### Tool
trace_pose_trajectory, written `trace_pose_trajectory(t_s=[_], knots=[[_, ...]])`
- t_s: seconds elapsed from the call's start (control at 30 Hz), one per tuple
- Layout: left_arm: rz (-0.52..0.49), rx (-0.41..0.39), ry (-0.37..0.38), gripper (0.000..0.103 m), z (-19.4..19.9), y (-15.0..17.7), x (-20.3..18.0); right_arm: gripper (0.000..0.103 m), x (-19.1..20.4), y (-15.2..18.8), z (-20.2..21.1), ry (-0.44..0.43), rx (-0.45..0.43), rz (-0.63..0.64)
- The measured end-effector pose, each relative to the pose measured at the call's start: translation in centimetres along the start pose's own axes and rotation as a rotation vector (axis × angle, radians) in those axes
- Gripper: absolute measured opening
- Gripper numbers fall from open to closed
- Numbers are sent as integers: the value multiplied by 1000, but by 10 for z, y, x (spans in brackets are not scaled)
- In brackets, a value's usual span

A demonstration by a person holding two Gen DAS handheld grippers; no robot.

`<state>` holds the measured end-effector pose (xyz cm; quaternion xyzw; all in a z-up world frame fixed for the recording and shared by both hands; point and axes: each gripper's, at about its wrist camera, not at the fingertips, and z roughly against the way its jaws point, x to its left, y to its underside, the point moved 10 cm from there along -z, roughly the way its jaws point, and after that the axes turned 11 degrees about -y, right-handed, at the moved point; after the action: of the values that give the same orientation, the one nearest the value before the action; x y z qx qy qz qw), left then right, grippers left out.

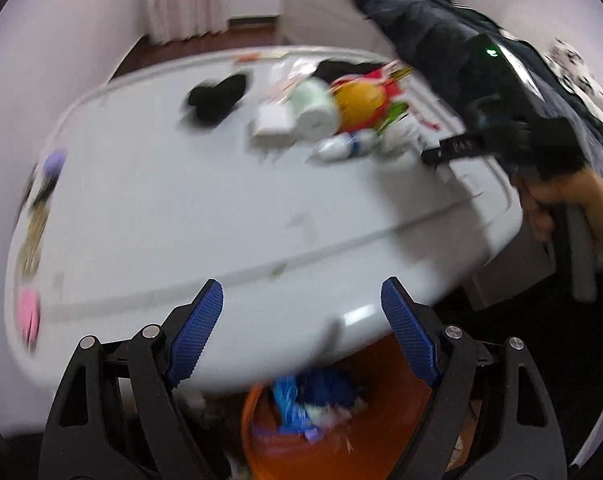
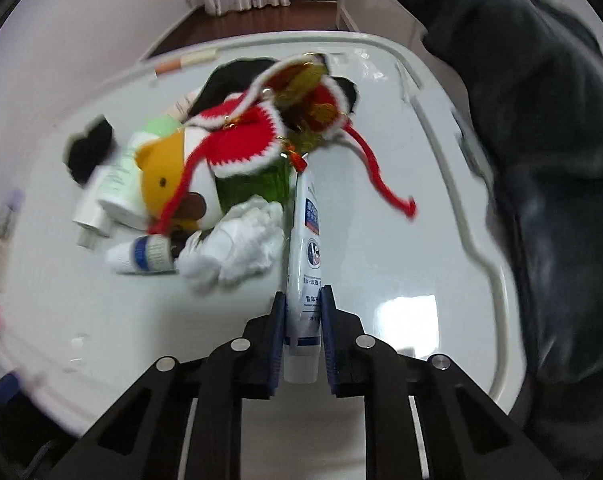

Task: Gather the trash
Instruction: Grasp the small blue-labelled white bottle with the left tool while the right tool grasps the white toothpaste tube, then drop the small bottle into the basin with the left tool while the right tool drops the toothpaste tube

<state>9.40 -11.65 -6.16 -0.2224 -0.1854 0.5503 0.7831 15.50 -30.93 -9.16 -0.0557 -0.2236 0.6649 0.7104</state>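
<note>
My right gripper (image 2: 303,294) is shut on a white tube with a blue label (image 2: 306,236), which stands up between the blue pads over the white table (image 2: 381,220). Just left of it lie a crumpled white tissue (image 2: 241,248) and a small white bottle with a blue band (image 2: 141,256). My left gripper (image 1: 301,284) stands open and empty over the table's near edge. Below that edge is an orange bin (image 1: 341,452) holding blue and white trash (image 1: 301,396). In the left wrist view the right gripper (image 1: 441,154) reaches into the pile, held by a hand (image 1: 541,208).
A pile sits mid-table: an orange plush toy (image 2: 161,168), a red crochet hat (image 2: 245,144), a pale green bottle (image 2: 119,184), a white charger (image 2: 89,212) and a black cloth (image 2: 89,148). A dark jacket (image 2: 541,160) hangs at the right. Small items line the table's left edge (image 1: 33,220).
</note>
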Motion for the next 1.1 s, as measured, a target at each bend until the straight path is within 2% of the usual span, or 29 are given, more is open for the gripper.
trace_pose_trajectory(t_s=[0.1, 0.17, 0.23, 0.3, 0.43, 0.5, 0.53, 0.57, 0.6, 0.67, 0.7, 0.8, 0.97, 1.1], knots=[[-134, -62, -10, 80, -23, -38, -27, 17, -2, 3, 46, -118, -118, -28], [-211, -80, -32, 80, -39, -54, -40, 17, -5, 5, 65, -152, -172, -43], [-291, -78, -35, 80, -60, -68, -55, 17, -13, 12, 80, -189, -220, -71], [-319, -64, -33, 80, -78, -79, -63, 17, -18, 15, 86, -211, -244, -95], [-320, 14, -7, 78, -114, -92, -69, 17, -23, 11, 91, -267, -266, -122], [-295, 27, 51, 57, -118, -99, -72, 18, -21, 9, 90, -276, -271, -129], [-285, 33, 67, 51, -119, -101, -73, 18, -21, 9, 90, -280, -272, -131], [-283, 33, 84, 38, -118, -101, -76, 18, -20, 7, 89, -284, -271, -130], [-287, 25, 98, 33, -116, -100, -78, 18, -19, 8, 90, -287, -272, -126], [-331, -24, 61, 23, -110, -94, -84, 18, -16, 8, 91, -284, -276, -115], [-346, -41, 53, 23, -105, -89, -87, 17, -14, 8, 92, -280, -279, -107], [-310, -45, 60, 22, -99, -81, -87, 18, -10, 9, 90, -268, -274, -87], [-191, -41, 43, 22, -79, -64, -70, 18, -2, 15, 83, -238, -251, -53], [-125, -63, 33, 22, -33, -46, -44, 18, 11, 19, 84, -252, -252, -7]])
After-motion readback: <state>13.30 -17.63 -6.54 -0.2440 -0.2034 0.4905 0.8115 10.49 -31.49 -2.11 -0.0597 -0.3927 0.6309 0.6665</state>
